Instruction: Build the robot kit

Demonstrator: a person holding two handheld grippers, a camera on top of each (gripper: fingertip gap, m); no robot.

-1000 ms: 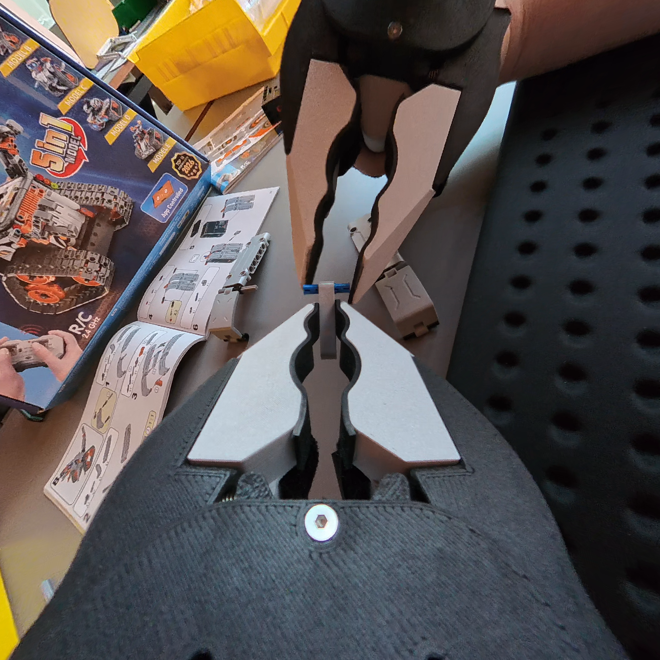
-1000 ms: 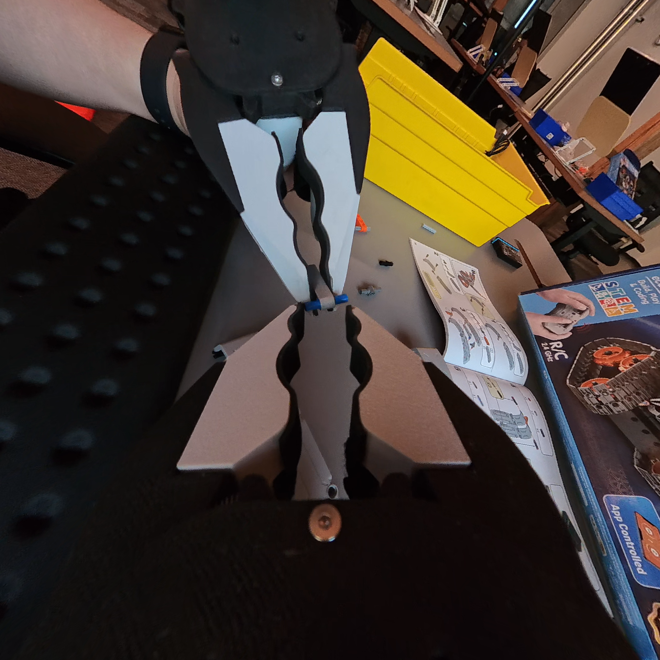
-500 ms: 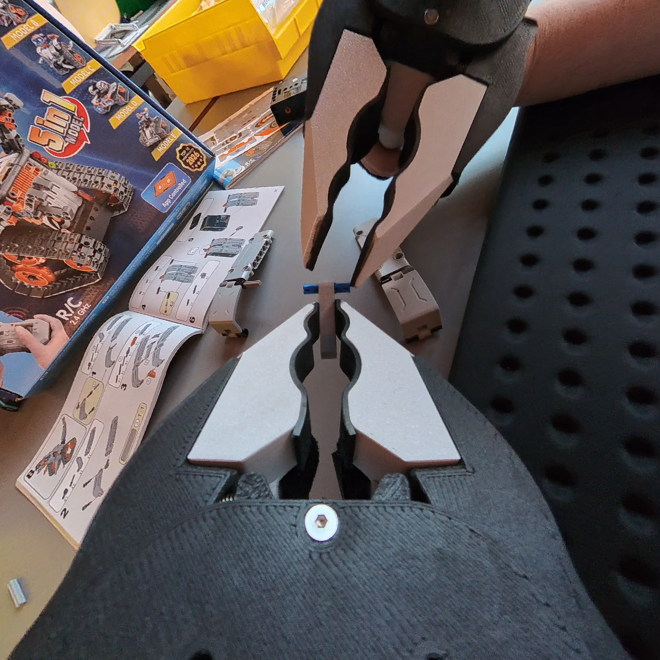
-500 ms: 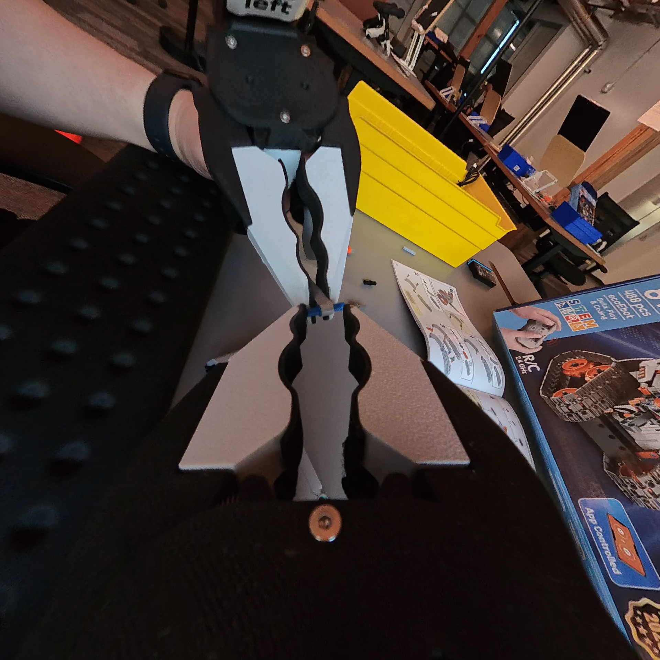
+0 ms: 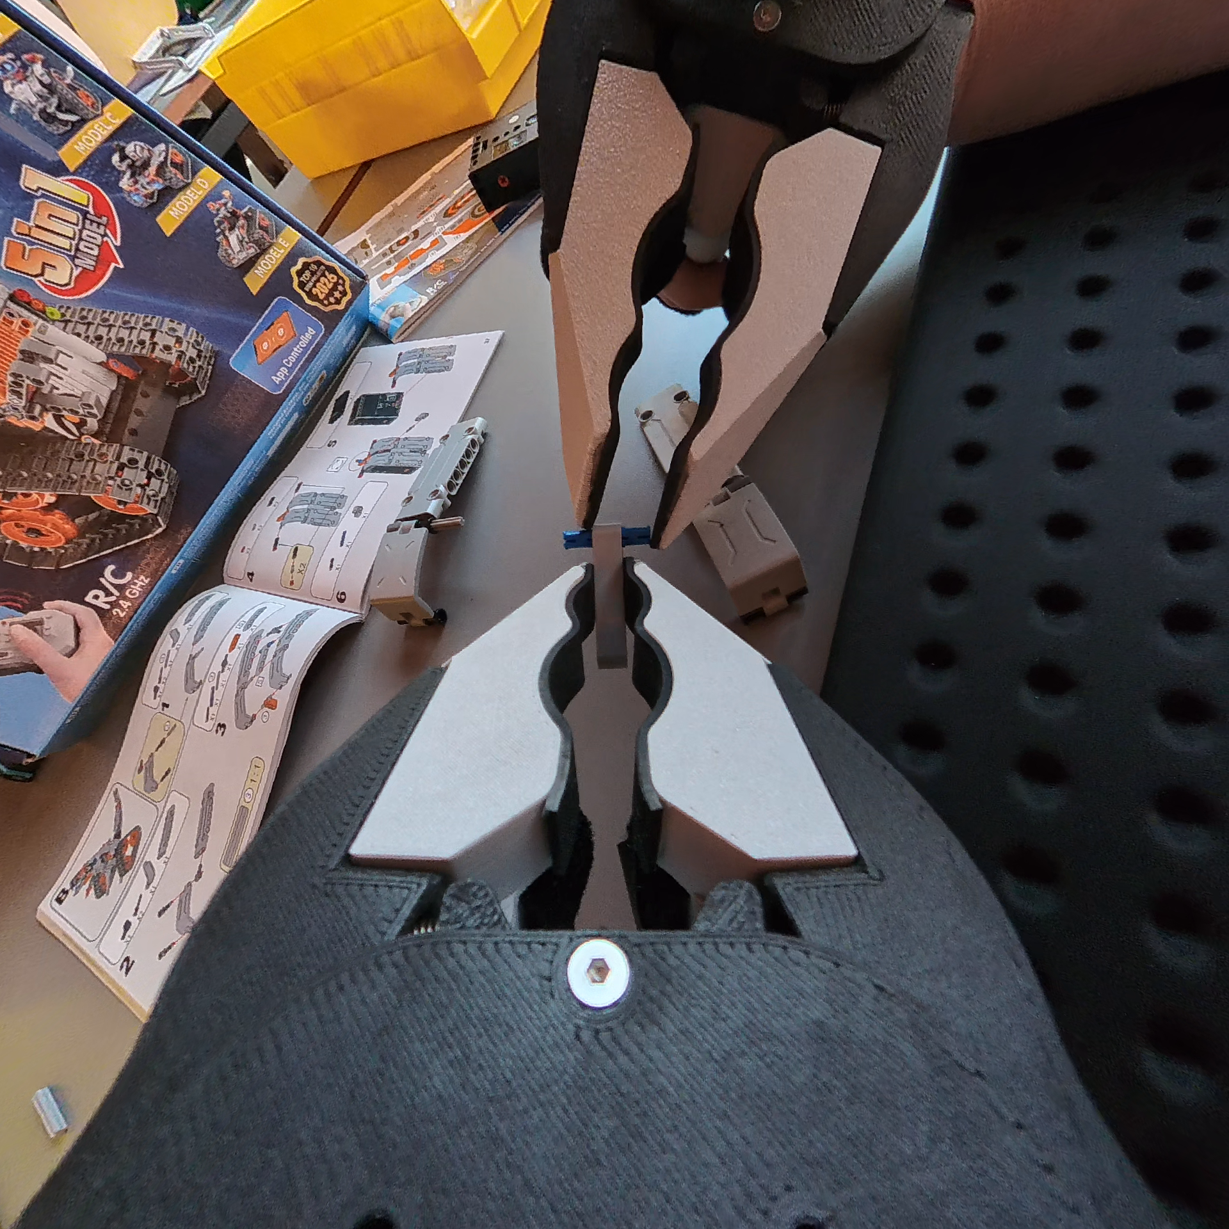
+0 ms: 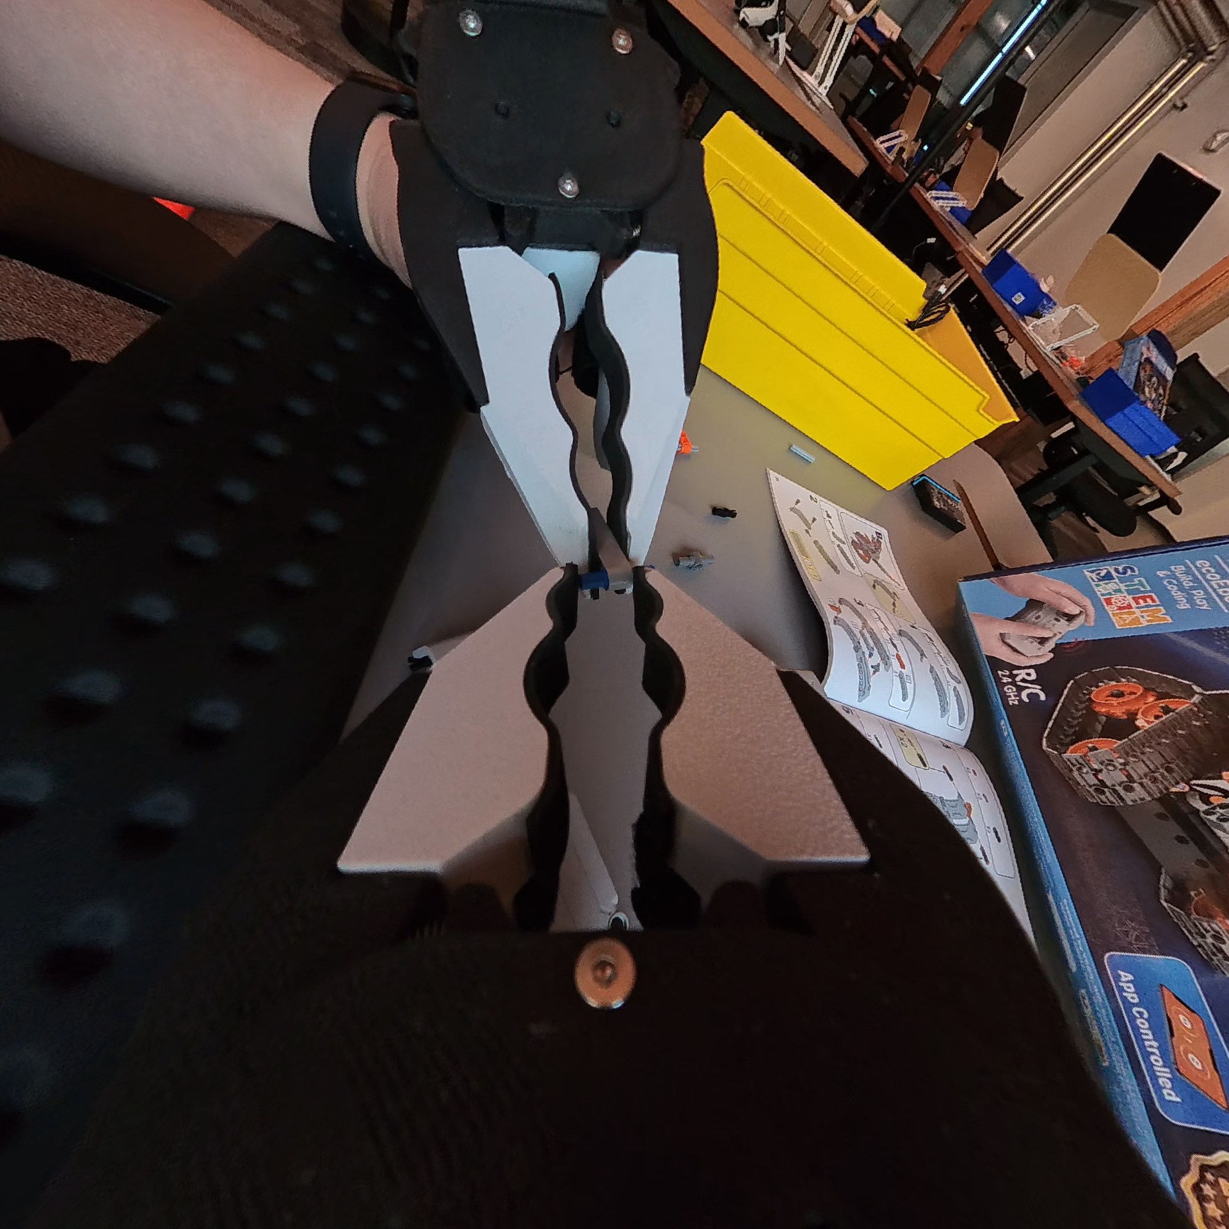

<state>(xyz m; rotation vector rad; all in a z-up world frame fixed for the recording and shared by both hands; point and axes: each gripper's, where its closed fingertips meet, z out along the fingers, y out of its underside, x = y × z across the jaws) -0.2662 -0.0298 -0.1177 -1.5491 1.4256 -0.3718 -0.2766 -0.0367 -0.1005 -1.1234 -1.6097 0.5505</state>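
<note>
My left gripper [image 5: 606,568] is shut on a short grey beam [image 5: 610,618], held upright above the table. A blue pin [image 5: 575,539] runs crosswise through the beam's top. My right gripper [image 5: 622,532] comes in from above, facing the left one. Its jaws are apart, with one tip by each end of the pin. In the right wrist view my right gripper [image 6: 604,575] is open around the blue pin [image 6: 592,580], and the left gripper [image 6: 608,555] points down at it, shut on the beam. Whether the tips touch the pin I cannot tell.
A blue toy box [image 5: 133,399] and an open instruction booklet [image 5: 266,632] lie to the left. Grey parts [image 5: 425,525] [image 5: 745,552] lie on the table. A yellow bin [image 5: 372,80] stands at the back. A black perforated surface [image 5: 1064,598] fills the right. Small loose pieces [image 6: 691,560] lie beyond. The grippers are tip to tip, or close to it.
My right gripper's jaws have narrowed a little around the blue pin. Both grippers have shifted slightly together. The left gripper still holds the beam.
</note>
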